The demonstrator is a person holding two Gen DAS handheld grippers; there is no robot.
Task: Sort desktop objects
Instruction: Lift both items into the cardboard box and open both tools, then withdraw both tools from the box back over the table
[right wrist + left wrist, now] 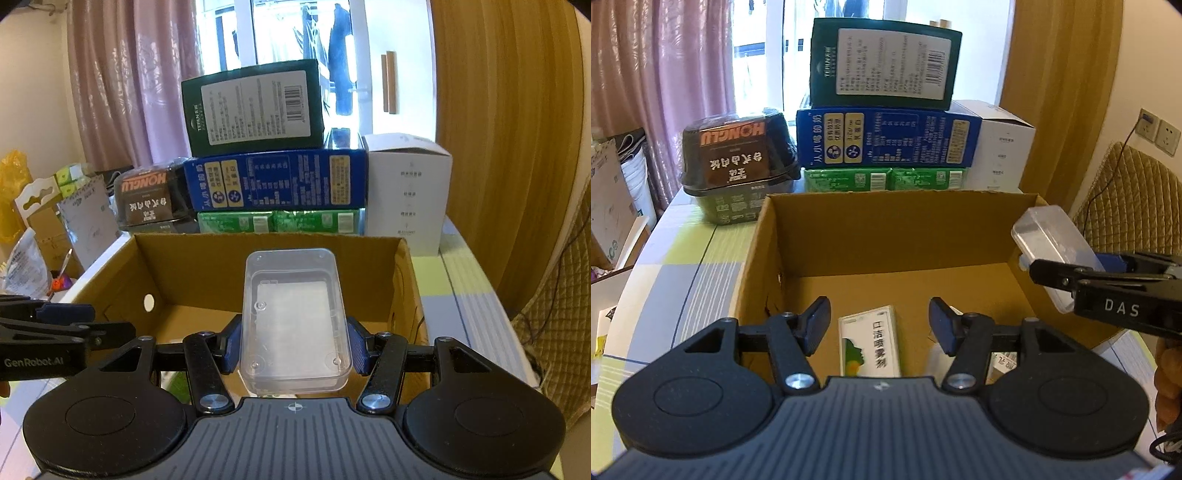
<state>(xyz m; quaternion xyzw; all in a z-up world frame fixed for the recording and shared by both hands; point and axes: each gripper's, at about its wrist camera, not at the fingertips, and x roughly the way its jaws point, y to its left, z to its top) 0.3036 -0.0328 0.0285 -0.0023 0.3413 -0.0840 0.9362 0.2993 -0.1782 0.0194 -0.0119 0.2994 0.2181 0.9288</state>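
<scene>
An open cardboard box stands on the table. A small white and green carton lies on its floor. Above that carton my left gripper hangs open with nothing between its fingers. My right gripper is shut on a clear plastic case, held over the box's near side. In the left wrist view the same clear plastic case shows at the box's right wall, pinched by the right gripper's black fingers.
Behind the box stand a black food tub, green packs, a blue carton with a dark green box on it, and a white box. Clutter lies beyond the table's left edge. A quilted chair is at right.
</scene>
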